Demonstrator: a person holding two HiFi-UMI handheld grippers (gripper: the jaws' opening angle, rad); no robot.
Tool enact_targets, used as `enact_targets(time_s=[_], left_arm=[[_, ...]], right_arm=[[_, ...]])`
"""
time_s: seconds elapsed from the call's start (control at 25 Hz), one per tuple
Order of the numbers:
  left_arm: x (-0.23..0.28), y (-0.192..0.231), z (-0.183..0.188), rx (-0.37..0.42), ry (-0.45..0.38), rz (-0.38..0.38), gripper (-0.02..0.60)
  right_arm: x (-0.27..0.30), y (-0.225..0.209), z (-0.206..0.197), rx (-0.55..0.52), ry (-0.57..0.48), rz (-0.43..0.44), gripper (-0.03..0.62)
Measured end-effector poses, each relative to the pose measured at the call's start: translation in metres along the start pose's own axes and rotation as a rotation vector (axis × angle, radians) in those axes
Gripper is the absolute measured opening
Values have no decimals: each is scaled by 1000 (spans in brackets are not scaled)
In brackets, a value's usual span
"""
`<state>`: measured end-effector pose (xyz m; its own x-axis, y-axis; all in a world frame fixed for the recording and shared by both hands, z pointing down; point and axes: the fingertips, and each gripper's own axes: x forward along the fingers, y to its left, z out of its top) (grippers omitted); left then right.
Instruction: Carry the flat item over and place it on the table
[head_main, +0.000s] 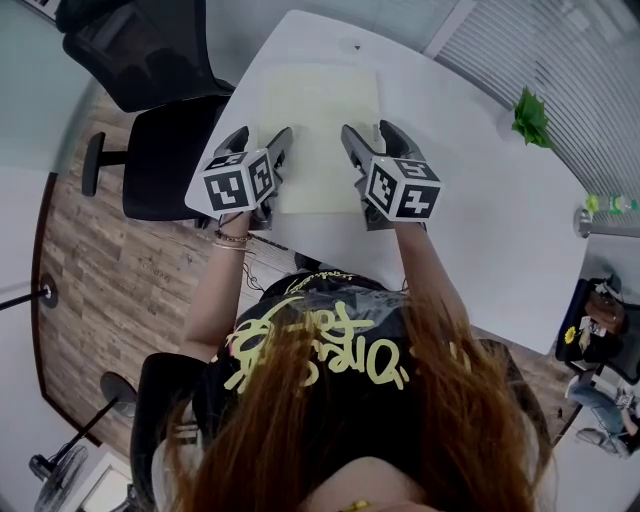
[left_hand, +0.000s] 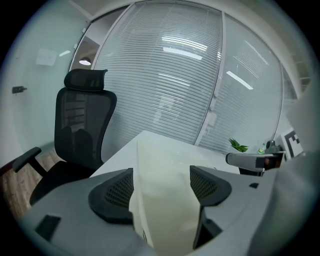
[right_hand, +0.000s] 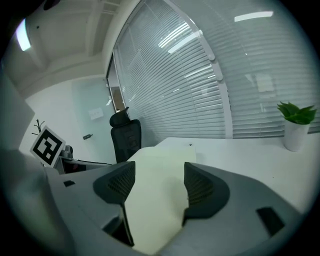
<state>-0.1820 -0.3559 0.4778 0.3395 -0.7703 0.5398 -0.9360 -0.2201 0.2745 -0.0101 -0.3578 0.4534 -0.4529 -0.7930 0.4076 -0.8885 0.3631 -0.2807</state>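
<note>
Right claw, jaws apart, straddles pale sheet.

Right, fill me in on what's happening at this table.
A person at the white table holds a gripper in each hand. A pale yellow flat sheet lies on the table. The left gripper and right gripper sit at its near end, one at each side. Each has its jaws apart, with the sheet showing in the gap.
</note>
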Motion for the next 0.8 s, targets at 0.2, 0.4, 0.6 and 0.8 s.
enact_targets(time_s=[0.2,0.4,0.6,0.8], left_arm=[[-11,-6,22,33,-59,-5,350],[-25,-14,44,79,-128,-6,349],[-39,-27,62,89,-189,-29,345],[-55,-40,79,118,-262,-45,344]], right_arm=[[-8,12,23,-52,-68,21,308],[-18,21,39,-65,-118,41,308],[-31,35,58,-86,-185,84,309],[-47,51,78,-124,-264,128,308]])
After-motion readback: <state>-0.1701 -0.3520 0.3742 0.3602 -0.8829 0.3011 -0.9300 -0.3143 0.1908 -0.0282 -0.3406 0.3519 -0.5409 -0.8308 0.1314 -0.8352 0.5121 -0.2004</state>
